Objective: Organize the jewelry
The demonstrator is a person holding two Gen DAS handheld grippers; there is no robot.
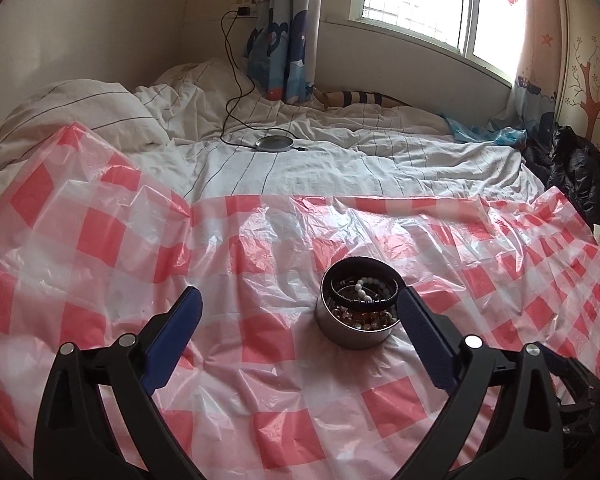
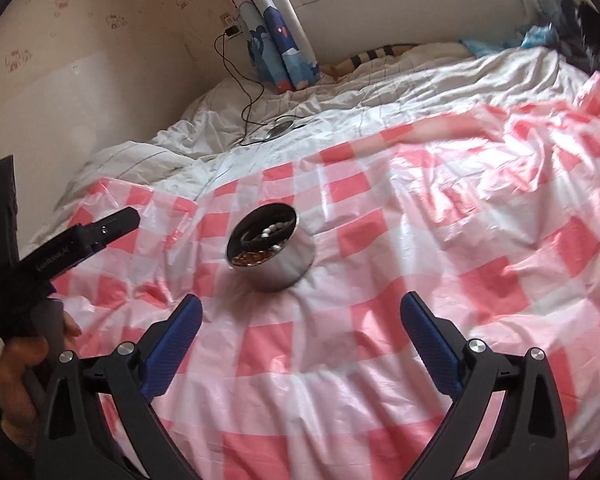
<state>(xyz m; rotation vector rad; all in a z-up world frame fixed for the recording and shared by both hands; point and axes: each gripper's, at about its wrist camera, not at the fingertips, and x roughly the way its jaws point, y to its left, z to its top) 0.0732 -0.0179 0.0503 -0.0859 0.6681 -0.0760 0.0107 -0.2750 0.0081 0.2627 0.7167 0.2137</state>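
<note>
- left gripper [image 1: 300, 304]: jaws wide apart, nothing held
- right gripper [image 2: 300, 312]: jaws wide apart, nothing held
- round tin [image 1: 356, 322] with bracelets and beads inside, upright on checked plastic sheet [image 1: 100, 232]

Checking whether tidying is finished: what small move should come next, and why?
Probably just draw both hands back. The left gripper and right gripper stand open and empty, and the bracelets and beads already lie inside the metal tin. No loose jewelry shows on the checked plastic sheet.
</note>
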